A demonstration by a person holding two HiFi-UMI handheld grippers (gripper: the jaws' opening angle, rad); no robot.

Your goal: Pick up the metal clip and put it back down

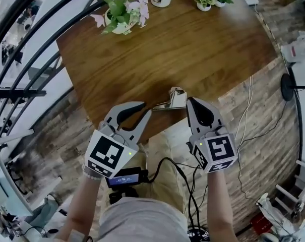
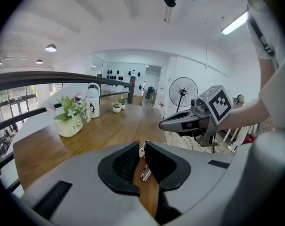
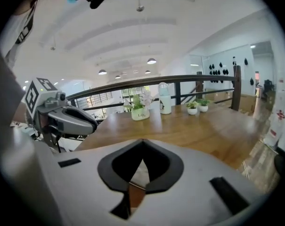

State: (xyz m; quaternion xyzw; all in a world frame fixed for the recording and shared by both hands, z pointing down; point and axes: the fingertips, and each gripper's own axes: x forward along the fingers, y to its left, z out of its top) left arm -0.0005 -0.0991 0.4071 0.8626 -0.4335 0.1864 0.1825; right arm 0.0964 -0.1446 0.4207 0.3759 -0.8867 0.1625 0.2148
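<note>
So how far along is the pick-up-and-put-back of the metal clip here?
Done: both grippers are at the metal clip, at the near edge of the table. In hand: the fingers of the left gripper pinch one end, and the right gripper looks closed on the other. Whether the clip has cleared the table is hard to tell. Left: finishing the lift, setting it back down, letting go.

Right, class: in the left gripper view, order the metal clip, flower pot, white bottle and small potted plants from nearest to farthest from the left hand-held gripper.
1. metal clip: between the jaws.
2. flower pot: on the left.
3. white bottle: behind the pot.
4. small potted plants: farthest back, right of the bottle.
</note>
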